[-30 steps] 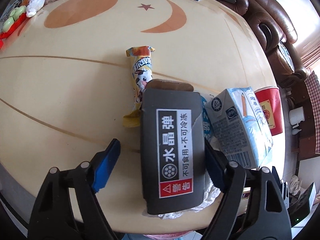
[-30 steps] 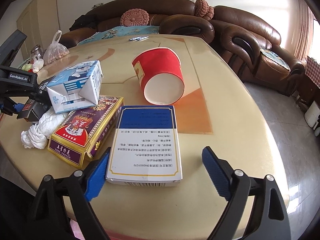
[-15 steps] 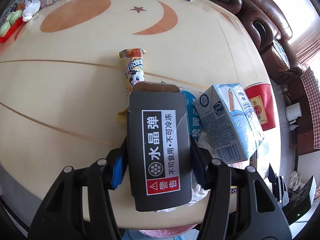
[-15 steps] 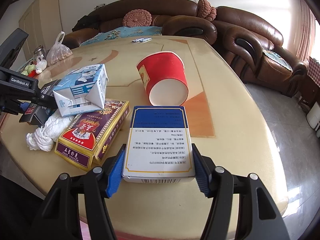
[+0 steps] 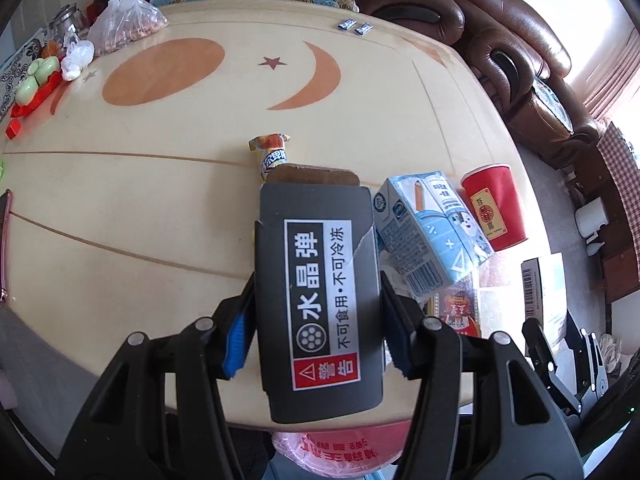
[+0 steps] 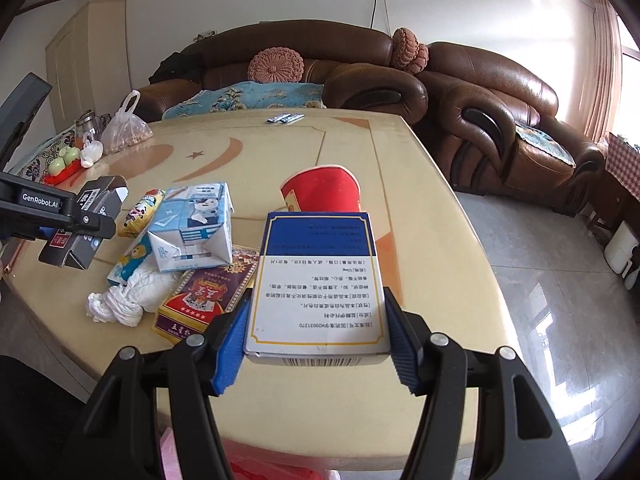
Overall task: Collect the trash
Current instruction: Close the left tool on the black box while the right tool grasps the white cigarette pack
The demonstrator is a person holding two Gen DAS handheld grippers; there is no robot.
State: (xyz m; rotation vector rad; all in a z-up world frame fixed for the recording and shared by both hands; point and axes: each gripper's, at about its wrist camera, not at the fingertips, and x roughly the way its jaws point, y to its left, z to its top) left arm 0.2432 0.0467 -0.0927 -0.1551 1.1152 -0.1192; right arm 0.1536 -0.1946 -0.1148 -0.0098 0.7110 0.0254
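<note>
My left gripper (image 5: 316,328) is shut on a dark grey box (image 5: 320,296) with a white and red label, held lifted above the table's near edge; it also shows in the right wrist view (image 6: 86,222). My right gripper (image 6: 316,340) is shut on a white and blue box (image 6: 318,280), lifted off the table. On the table lie a light blue milk carton (image 6: 194,226), a red paper cup (image 6: 324,192) on its side, a purple and red box (image 6: 204,298), a snack wrapper (image 5: 272,154) and a crumpled white tissue (image 6: 124,294).
A pink and red bag (image 5: 336,452) sits below the table's near edge. A plastic bag of nuts (image 5: 128,24), jars and a red tray (image 5: 32,92) stand at the far left. Two small sachets (image 5: 356,26) lie at the far edge. Brown sofas (image 6: 480,100) stand behind.
Both grippers closed from wide open onto their boxes and then lifted them off the table, pulling back toward the near edge.
</note>
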